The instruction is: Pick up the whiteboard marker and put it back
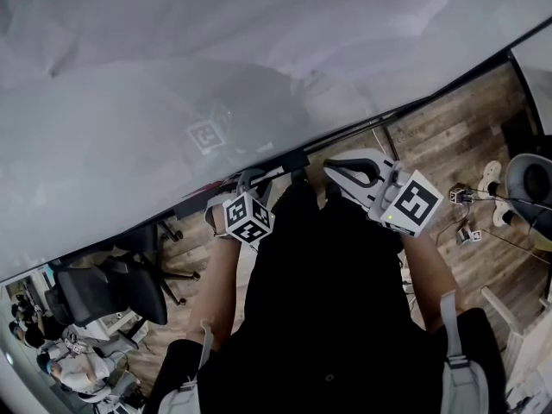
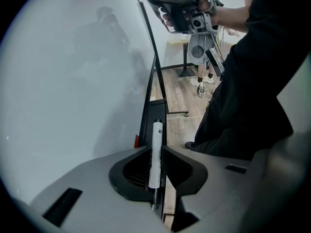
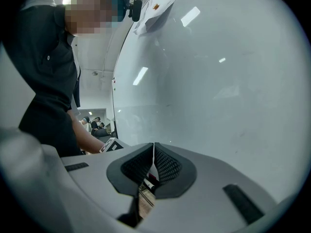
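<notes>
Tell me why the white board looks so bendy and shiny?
Right gripper view: the wide lens curves the whiteboard, and bright glare from ceiling lights shines off it. Left gripper view: a dim shadow sits on the board. Head view: its edge bows too.

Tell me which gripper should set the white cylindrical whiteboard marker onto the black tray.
Left. The left gripper holds the white cylindrical whiteboard marker, angled down along the black tray; the right gripper is shut and empty.
</notes>
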The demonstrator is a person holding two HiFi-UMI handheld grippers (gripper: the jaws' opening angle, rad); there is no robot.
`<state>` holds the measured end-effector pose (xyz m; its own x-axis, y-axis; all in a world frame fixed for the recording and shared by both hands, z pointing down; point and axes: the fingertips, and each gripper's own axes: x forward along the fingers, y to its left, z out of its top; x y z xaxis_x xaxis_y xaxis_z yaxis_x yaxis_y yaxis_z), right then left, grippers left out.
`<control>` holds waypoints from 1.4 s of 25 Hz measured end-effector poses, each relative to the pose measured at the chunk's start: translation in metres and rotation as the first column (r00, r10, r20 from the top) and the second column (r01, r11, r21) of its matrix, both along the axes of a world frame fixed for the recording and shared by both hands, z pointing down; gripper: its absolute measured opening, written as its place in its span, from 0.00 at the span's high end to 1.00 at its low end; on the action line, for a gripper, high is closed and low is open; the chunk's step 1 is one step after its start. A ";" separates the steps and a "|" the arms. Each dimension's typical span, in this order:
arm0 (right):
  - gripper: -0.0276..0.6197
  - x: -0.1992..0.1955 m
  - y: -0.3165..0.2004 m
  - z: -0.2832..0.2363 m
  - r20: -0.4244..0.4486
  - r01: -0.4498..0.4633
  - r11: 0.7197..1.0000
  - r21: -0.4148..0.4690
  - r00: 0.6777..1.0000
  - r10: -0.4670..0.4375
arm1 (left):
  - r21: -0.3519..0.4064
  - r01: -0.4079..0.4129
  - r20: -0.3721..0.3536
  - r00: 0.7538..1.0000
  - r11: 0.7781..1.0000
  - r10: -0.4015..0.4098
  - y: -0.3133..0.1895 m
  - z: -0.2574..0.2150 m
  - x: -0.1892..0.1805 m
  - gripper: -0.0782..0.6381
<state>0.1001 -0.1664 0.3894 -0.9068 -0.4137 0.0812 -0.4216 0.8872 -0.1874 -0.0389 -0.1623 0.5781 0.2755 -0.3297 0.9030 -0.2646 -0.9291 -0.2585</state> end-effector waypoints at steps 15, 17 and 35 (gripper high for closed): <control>0.93 -0.002 0.003 0.004 0.005 0.012 1.000 0.001 1.000 -0.012 | -0.025 0.032 -0.015 0.999 0.999 -0.033 -0.002 -0.003 -0.001 0.74; 0.93 -0.004 0.001 0.001 -0.001 0.019 1.000 0.002 1.000 -0.019 | -0.007 0.044 -0.036 0.998 0.999 -0.044 -0.004 -0.012 -0.003 0.74; 0.93 -0.011 -0.010 -0.026 -0.053 0.102 0.990 0.100 0.994 -0.097 | 0.114 0.305 -0.718 0.683 0.945 -0.134 0.006 -0.169 0.018 0.87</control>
